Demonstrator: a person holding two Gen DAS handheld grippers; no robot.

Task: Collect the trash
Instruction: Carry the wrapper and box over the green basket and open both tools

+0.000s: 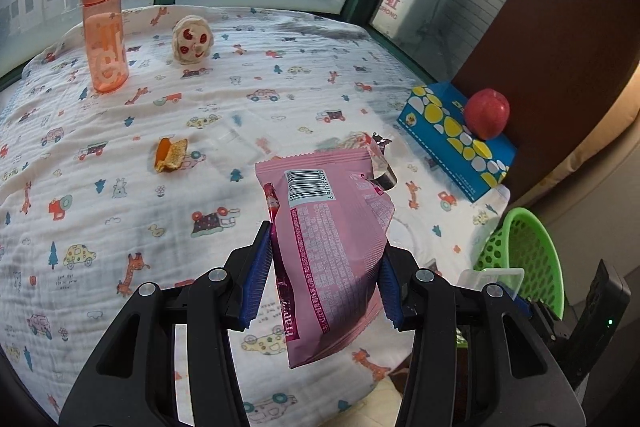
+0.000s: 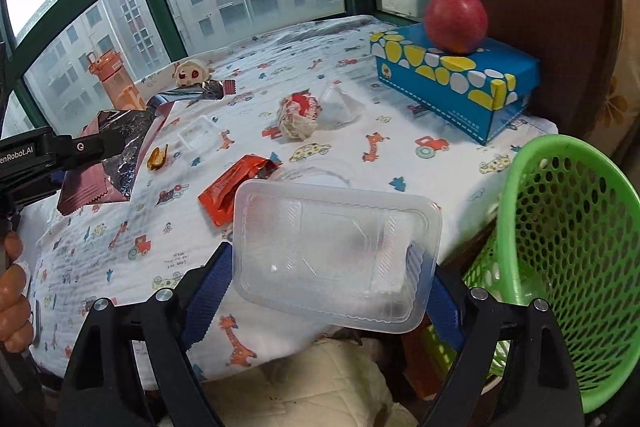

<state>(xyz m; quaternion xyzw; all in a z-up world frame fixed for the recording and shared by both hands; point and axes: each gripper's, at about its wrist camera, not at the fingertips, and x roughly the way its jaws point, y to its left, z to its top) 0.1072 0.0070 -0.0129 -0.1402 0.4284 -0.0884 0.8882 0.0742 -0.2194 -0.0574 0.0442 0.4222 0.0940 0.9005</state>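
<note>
left gripper [image 1: 326, 275] clamped on pink snack bag [image 1: 332, 251], barcode above jaws, small print unreadable, right gripper [image 2: 322, 267] gripping clear plastic tray [image 2: 336, 251], far pad blurred behind it, green basket [image 2: 568, 259] right of jaws, cut off

Pink snack wrapper [image 1: 336, 247], barcode side up, hangs upright, pinched between the left tool [image 1: 326, 279] pads, lower centre. Clear plastic tray [image 2: 336, 251], empty, tilted, sits between the right tool [image 2: 320, 287] pads, lower centre. On the printed bed sheet [image 2: 100, 247]: torn red-orange sachet [image 2: 236, 187] mid-frame, crumpled white-red paper ball [image 2: 298, 117] above it, clear plastic film [image 2: 340, 103] just right of the ball, orange peel scrap [image 1: 171, 154] centre left. Green mesh basket [image 2: 568, 259] at right edge.
</note>
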